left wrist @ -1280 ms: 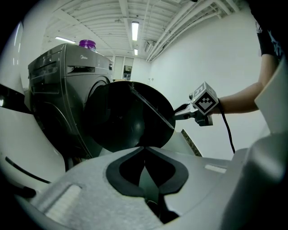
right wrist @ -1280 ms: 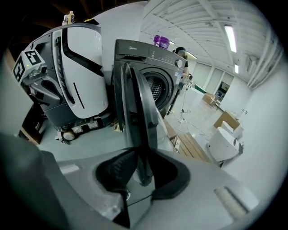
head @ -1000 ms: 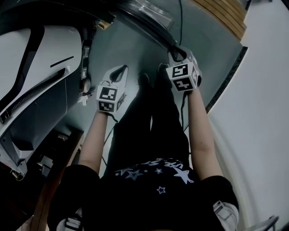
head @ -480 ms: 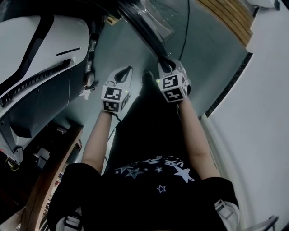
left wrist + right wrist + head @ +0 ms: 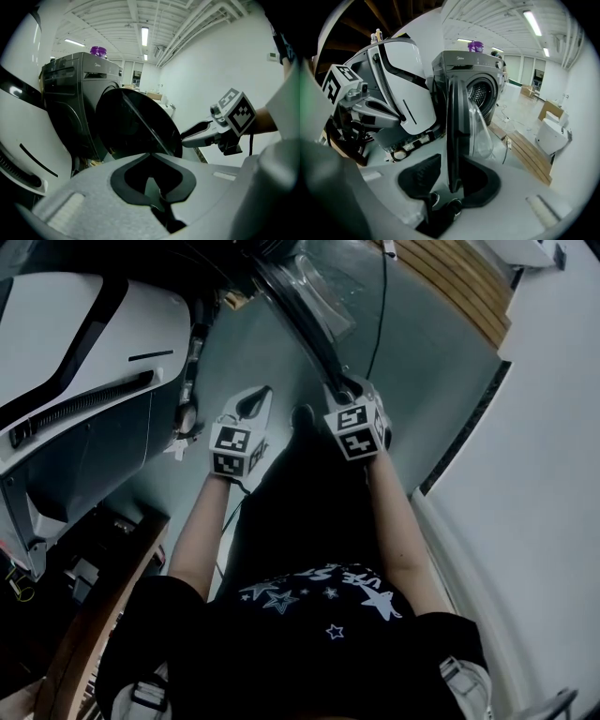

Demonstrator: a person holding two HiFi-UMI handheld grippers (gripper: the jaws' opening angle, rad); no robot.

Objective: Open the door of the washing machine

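The dark washing machine [image 5: 459,70] stands with its round door [image 5: 454,122] swung open, edge-on to my right gripper. That gripper [image 5: 452,176] straddles the door's rim. Its jaws are opening: the left pad [image 5: 423,174] stands off the rim, so the rim sits loosely between them. From the head view, the right gripper [image 5: 342,385] meets the door's near edge [image 5: 305,324]. My left gripper [image 5: 265,392] hovers beside it, shut and holding nothing. The left gripper view shows the door's dark face [image 5: 136,126] and the right gripper [image 5: 183,139] at its rim.
A large white housing [image 5: 84,362] stands close on the left. Wooden planks [image 5: 469,277] lie on the floor past the door, and a cable [image 5: 380,306] runs across it. A purple bottle [image 5: 98,50] sits on the washer. The person's shoes [image 5: 302,413] are under the grippers.
The right gripper has moved left in the head view, towards the left gripper, and the door's edge has come with it. The left gripper has drifted slightly.
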